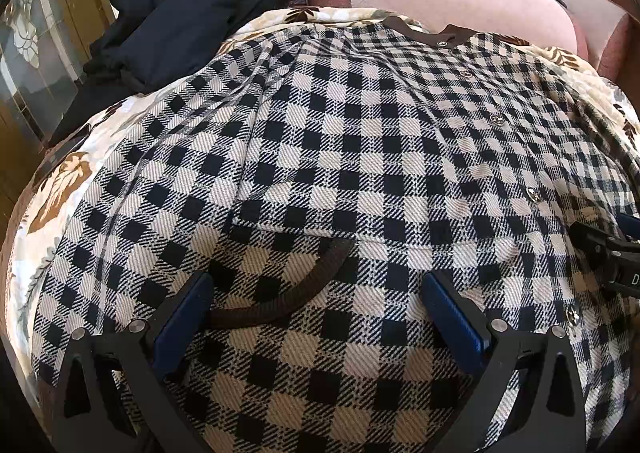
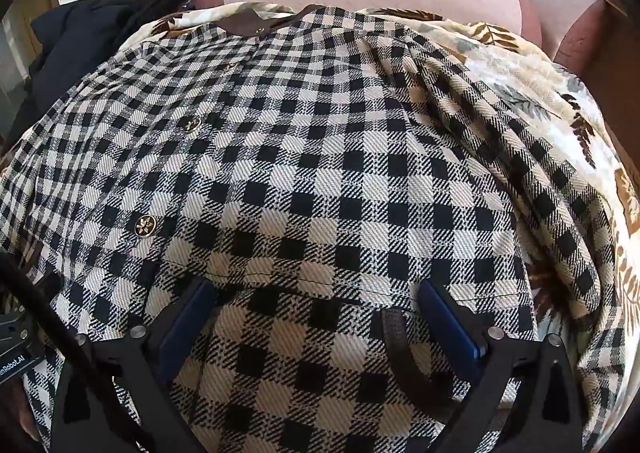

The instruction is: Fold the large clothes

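Left wrist view: your left gripper (image 1: 316, 317) hangs wide open, holding nothing, over the checked jacket (image 1: 340, 157) spread buttons-up on the floral bedspread (image 1: 68, 173); your right gripper (image 2: 316, 317), equally open and empty, hovers near the jacket's hem, likely poised to pinch it.

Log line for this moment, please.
stage: pre-grasp | left gripper: open over checked jacket | right gripper: open over it | jacket: flat, buttoned
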Demonstrator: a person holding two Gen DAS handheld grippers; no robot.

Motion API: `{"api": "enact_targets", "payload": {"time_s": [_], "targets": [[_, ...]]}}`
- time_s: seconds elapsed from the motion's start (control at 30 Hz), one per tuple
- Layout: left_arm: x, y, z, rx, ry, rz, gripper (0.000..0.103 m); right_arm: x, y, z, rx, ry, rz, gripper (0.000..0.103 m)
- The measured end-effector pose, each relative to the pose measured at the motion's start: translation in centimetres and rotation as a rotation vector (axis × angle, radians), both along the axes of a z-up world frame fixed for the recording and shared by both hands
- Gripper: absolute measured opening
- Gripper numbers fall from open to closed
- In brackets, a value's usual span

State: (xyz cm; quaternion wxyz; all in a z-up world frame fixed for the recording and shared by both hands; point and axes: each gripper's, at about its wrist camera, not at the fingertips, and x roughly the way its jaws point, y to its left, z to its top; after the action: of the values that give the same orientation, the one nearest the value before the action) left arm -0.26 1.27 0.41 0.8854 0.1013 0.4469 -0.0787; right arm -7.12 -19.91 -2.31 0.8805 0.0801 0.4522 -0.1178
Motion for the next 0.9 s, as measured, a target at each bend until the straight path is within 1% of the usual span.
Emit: {"api": "enact_targets", "payload": {"time_s": [0.13,0.4,0.67,0.83,0.9], "targets": [[-0.1,0.0,-0.1,0.003,-0.005,0.001,0.103,-0.1,0.1,0.0,0.007,-0.014,-0.012,0.103],[-0.2,0.3,0.1,0.006,-0.018,-0.001,0.103,0.2,0.4,0.0,-0.007,0.005,-0.008,0.103],[-0.3,0.3,0.0,0.01,-0.021,-0.001,0.103,0.0,0.3,-0.1,-0.009,-0.008,-0.007,0.103],[-0.6,0.5,0.5,0.017,-0.025,-0.002,0.103,-0.2,0.4,0.1,-0.017,-0.015,-0.008,0.103],[-1.0,0.5,0.9,0.004,-0.03,-0.02,0.103,-0.5,0.5,0.4,-0.027,-0.024,-0.011,0.102]]}}
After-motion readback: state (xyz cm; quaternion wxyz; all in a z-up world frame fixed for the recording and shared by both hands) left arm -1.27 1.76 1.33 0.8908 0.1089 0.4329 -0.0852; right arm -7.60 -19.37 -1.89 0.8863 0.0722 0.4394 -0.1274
